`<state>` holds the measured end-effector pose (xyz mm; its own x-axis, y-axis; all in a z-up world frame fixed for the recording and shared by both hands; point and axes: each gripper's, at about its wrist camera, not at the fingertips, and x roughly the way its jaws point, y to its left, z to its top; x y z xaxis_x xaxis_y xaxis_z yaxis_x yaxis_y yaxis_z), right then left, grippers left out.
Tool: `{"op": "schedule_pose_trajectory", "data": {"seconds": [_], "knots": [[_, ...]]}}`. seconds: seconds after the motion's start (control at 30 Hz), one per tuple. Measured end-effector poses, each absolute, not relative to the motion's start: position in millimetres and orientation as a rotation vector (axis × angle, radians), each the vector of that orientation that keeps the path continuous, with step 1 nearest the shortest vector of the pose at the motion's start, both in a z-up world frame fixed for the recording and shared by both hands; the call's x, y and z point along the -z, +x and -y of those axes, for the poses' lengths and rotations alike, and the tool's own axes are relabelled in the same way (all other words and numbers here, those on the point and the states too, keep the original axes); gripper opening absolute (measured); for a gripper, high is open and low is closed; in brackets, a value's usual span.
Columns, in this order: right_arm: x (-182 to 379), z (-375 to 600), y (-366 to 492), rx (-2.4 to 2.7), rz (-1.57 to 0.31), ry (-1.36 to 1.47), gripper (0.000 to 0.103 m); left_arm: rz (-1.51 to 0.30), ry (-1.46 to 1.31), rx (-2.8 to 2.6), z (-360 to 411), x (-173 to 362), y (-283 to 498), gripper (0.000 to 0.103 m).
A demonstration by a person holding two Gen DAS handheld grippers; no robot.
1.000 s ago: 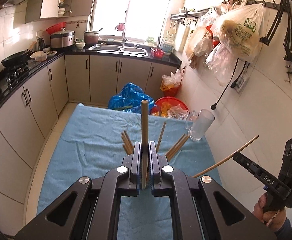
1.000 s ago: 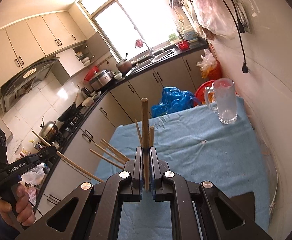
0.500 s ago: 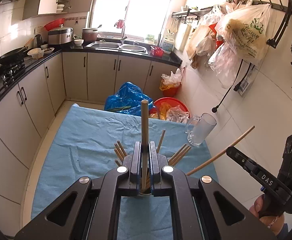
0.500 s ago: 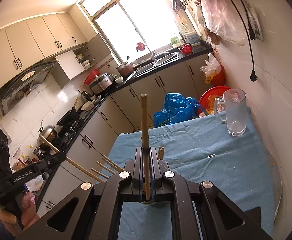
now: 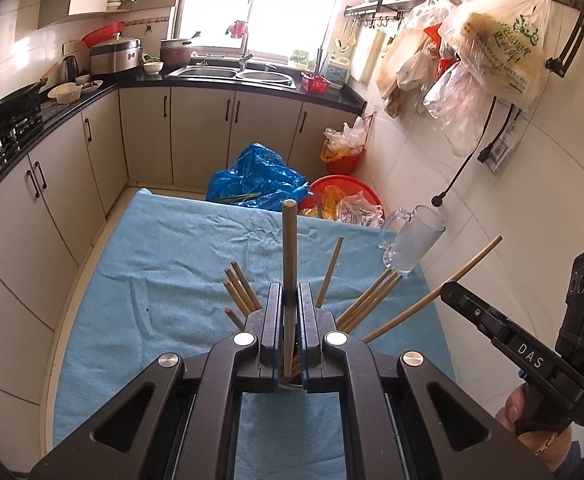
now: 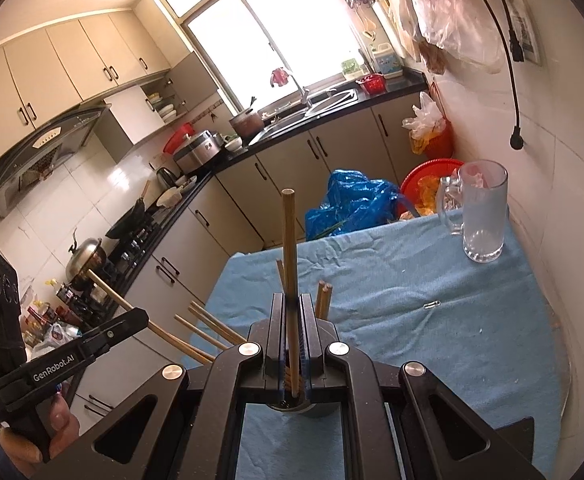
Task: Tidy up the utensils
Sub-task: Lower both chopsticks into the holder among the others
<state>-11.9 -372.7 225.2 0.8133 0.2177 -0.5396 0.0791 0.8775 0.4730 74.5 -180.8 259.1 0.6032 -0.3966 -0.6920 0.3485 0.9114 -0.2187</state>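
My left gripper (image 5: pixel 290 294) is shut on a wooden chopstick (image 5: pixel 289 248) that stands upright between its jaws. My right gripper (image 6: pixel 291 300) is shut on a second chopstick (image 6: pixel 288 240), also upright. Right under both sits a dark round holder (image 6: pixel 302 405), of which the left wrist view shows only a bit (image 5: pixel 291 383). Several chopsticks (image 5: pixel 366 300) fan out of it, also seen as sticks (image 6: pixel 208 328) in the right wrist view. Each view shows the other gripper at its side: the right one (image 5: pixel 450 292), the left one (image 6: pixel 142 316), each with a hand below it.
A blue cloth (image 5: pixel 164 272) covers the table. An empty glass mug (image 5: pixel 410 242) stands at its far right corner by the tiled wall; the mug (image 6: pixel 482 212) is upright. Beyond the table lie a blue bag (image 5: pixel 258 178) and a red basin (image 5: pixel 346 194). Cabinets run along the left.
Both grippers have moved forward and down over the holder with their chopsticks. The fanned chopsticks now sit closer under the jaws. Both grips stay the same.
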Motion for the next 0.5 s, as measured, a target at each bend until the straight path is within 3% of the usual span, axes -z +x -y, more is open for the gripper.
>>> {"op": "schedule_pose_trajectory", "data": {"seconds": [0.5], "knots": [[-182,359,4,-0.051,-0.710,0.433,0.006,-0.848,-0.031,0.422,187,-229,83,0.006]]}}
